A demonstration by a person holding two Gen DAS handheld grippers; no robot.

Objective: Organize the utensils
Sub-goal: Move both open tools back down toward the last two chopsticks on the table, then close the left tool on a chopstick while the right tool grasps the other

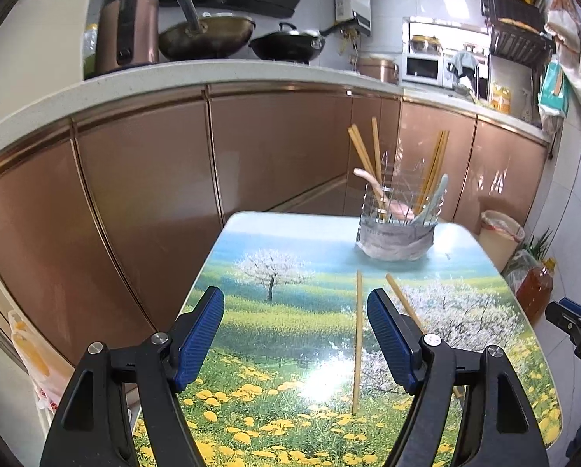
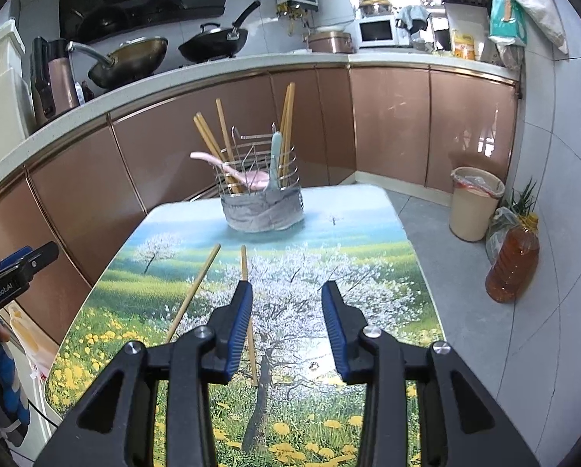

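Observation:
A wire utensil holder (image 1: pixel 396 229) (image 2: pixel 262 202) with a grey wrapped base stands at the far end of the flower-print table (image 1: pixel 275 311) (image 2: pixel 368 272). It holds several bamboo chopsticks, a pink spoon (image 2: pixel 228 169) and a pale blue spoon (image 2: pixel 275 155). Two loose chopsticks lie on the table: one (image 1: pixel 357 342) (image 2: pixel 191 294) straight, the other (image 1: pixel 401 299) (image 2: pixel 244 262) partly hidden behind a finger. My left gripper (image 1: pixel 295 338) is open and empty above the table. My right gripper (image 2: pixel 286 330) is open and empty; its left finger covers part of a chopstick.
Copper-coloured cabinets and a counter with woks (image 1: pixel 209 35) run behind the table. A beige bin (image 2: pixel 475 202) and an oil bottle (image 2: pixel 514 260) stand on the floor to the right. The other gripper shows at each view's edge (image 1: pixel 574 323) (image 2: pixel 14 272).

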